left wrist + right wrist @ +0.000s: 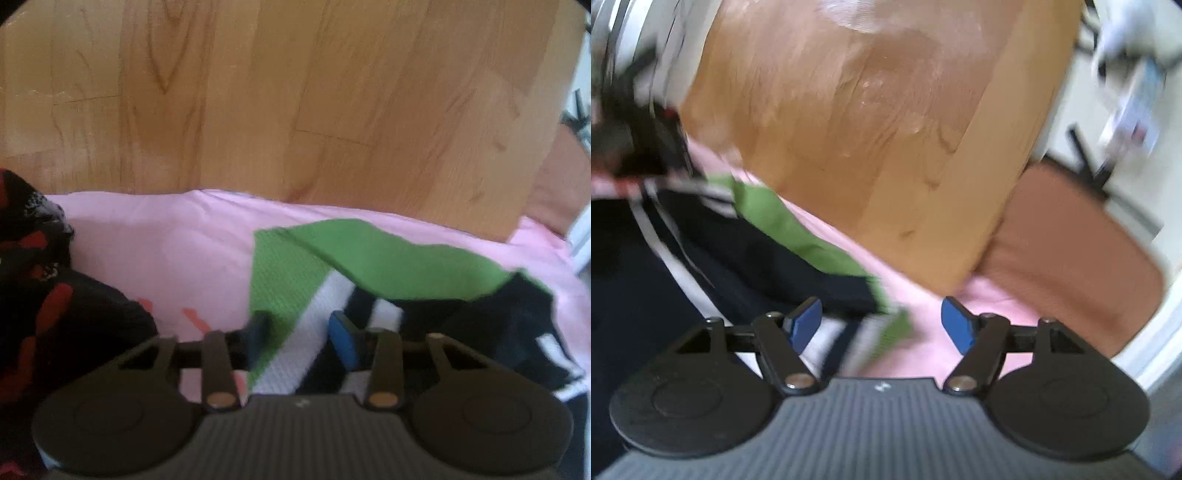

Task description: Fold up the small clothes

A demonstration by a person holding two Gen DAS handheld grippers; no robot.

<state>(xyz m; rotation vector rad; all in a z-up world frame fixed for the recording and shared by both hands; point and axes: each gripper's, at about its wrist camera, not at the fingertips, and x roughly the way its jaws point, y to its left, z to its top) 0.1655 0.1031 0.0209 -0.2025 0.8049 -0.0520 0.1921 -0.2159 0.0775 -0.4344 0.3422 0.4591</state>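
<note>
Closest to the left wrist camera, the left gripper (301, 338) hangs low over a small garment (295, 280) of green, white and black cloth, its two blue-padded fingers (343, 341) spread apart with the white stripe of the cloth showing between them. Neither pad pinches the fabric, though whether the tips touch it cannot be told through the blur. The garment lies on a pink cloth (159, 251) that covers the near part of the wooden bench (258, 92). A green flap of the garment is lifted and folded over toward the right, where it meets a black part. To the left, partly over the pink cloth, sits a heap of black and red clothing (40, 295). Beyond the pink cloth the bare wood of the bench runs to the far edge.

From the right wrist camera, the right gripper (882, 325) is also spread wide, with nothing pinched between its blue pads (956, 325). A blurred green and white corner of the garment (768, 254) lies between the fingers, nearer the left one, and the pink cloth (923, 295) shows under the right one. The dark bulk of the garment stretches off to the left. Farther out comes the wooden bench (868, 129), and past its right edge a brown chair seat (1071, 266) stands on a pale floor.
</note>
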